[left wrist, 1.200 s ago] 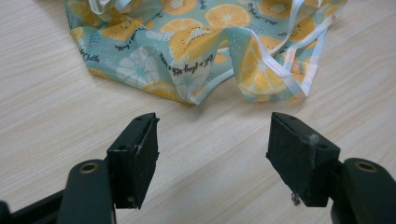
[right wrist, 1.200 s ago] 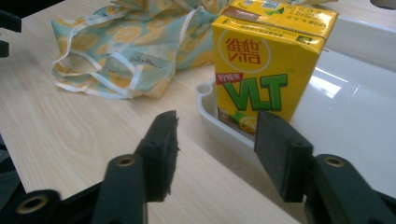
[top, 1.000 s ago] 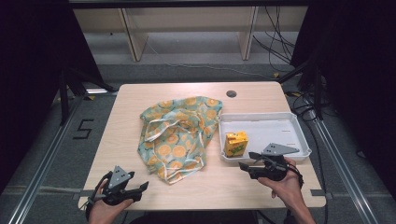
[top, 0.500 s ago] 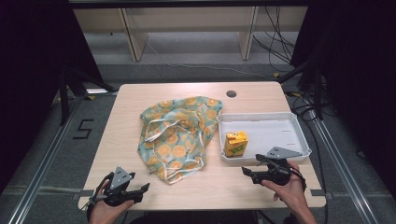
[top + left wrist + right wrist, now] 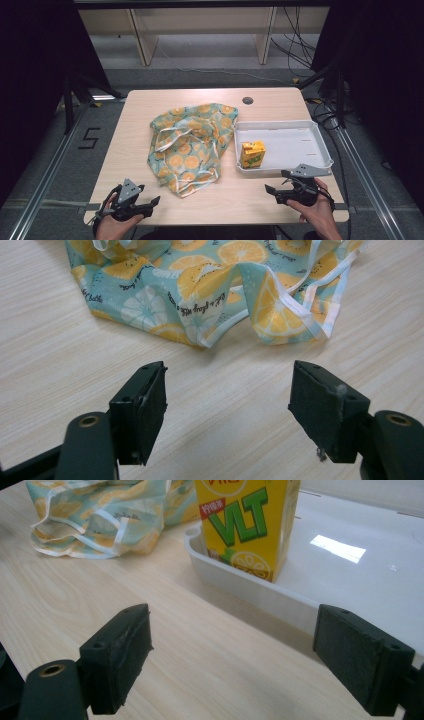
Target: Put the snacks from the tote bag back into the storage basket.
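The right gripper point(image 5: 274, 192) has its fingers point(image 5: 119, 655) spread wide with nothing between them; they have just been opening. They point toward the yellow drink carton point(image 5: 246, 522), which stands upright in the near left corner of the white tray point(image 5: 300, 145), just beyond the tray's near wall. The left gripper point(image 5: 151, 204) also has its fingers point(image 5: 142, 405) apart and empty, hovering over bare bench point(image 5: 235, 192) near the front edge, aimed at the near hem of the citrus-print cloth bag point(image 5: 192, 142). The bag lies crumpled and flat at mid-bench, its right side touching the tray's left wall, handles loose on top.

Judging by this layout, the work looks like putting the carton into the bag, and it has barely begun: the carton is not grasped, and the bag's mouth is neither lifted nor opened. Gripping the carton, opening the bag and loading it all remain.

Against the earlier high view, the right gripper has drawn back nearer the front edge and away from the tray, and the left has hardly shifted. Carton and bag lie as they did.
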Motion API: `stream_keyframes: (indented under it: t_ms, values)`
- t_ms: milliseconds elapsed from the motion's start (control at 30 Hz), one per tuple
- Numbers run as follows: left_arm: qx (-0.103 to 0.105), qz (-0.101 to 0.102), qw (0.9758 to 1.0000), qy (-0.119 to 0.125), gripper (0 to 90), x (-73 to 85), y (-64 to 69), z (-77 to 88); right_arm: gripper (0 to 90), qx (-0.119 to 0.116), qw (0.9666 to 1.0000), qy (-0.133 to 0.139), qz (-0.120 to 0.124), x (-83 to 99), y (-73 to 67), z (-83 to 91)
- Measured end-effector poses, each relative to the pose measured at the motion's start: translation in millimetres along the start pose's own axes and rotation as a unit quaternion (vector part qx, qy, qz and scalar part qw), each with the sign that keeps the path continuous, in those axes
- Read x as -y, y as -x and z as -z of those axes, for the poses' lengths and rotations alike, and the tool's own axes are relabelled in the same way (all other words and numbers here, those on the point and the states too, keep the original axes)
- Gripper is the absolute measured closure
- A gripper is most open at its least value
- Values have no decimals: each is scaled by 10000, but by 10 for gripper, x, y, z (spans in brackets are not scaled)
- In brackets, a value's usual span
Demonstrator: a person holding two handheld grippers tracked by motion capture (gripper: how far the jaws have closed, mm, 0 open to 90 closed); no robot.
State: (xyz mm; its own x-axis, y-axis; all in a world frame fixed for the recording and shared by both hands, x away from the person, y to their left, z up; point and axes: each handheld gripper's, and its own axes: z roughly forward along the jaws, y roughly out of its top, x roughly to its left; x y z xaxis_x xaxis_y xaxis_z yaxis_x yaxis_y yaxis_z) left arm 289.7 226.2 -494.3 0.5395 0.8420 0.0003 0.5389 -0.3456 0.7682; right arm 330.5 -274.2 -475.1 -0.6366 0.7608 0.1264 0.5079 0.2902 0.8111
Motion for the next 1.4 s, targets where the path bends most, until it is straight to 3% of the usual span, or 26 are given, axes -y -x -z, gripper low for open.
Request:
stream_keyframes:
  t_ms: [33,100,133,167,233,333,367,400,433,467,533,700,767,800,833,867,1133,1267,1300,1333,1400]
  values:
    - [-1,0,10000,6,306,1,0,0,168,21,9999,-65,-151,12,-22,16]
    - [-6,18,10000,13,306,3,1,-1,169,90,9999,-66,5,36,13,26]
    - [5,31,10000,27,306,4,3,-3,168,62,9999,-48,-126,52,-6,38]
    - [41,-67,9999,-70,307,2,-11,10,169,75,9999,-79,-39,60,15,51]
    - [42,-56,10000,-57,306,2,-8,8,169,85,9998,-71,-185,93,1,66]
    - [35,-128,9999,-64,306,-1,-14,11,168,87,9999,-65,-52,130,36,90]
    - [33,-106,9999,-62,307,0,-11,11,169,85,9998,-93,-163,140,15,99]
    - [33,-100,9999,-65,306,1,-10,11,169,129,9999,-64,-32,150,42,100]
    - [35,-152,9998,-109,307,1,-18,17,169,148,9997,-108,-160,159,20,109]
    - [35,-232,9996,-173,307,-2,-28,27,169,130,9998,-117,-25,163,44,124]
    - [35,-249,9996,-156,306,-2,-30,26,169,121,9997,-113,-204,186,14,129]
    - [35,-247,9996,-150,307,-2,-30,27,170,227,9997,-105,23,213,30,137]
    - [35,-233,9996,-144,306,-2,-28,25,170,164,9997,-152,-81,221,1,137]
    - [37,-239,9996,-148,306,-2,-28,25,169,156,9997,-165,75,221,15,127]
    - [36,-257,9995,-161,306,-2,-30,27,170,183,9996,-197,-18,227,-7,126]
    - [37,-257,9995,-160,307,-2,-29,26,169,179,9995,-233,108,223,9,127]
    - [41,-260,9995,-163,306,-3,-28,25,169,161,9995,-250,135,229,6,112]
    - [37,-128,9999,-74,306,1,-11,11,169,142,9995,-263,133,229,5,108]
    - [41,-169,9998,-123,306,1,-18,16,169,145,9995,-270,124,230,5,107]
    - [43,-211,9996,-159,306,0,-24,21,169,153,9994,-299,-34,236,-23,110]
    - [38,-138,9999,-94,306,2,-14,12,169,127,9995,-303,0,236,-16,104]
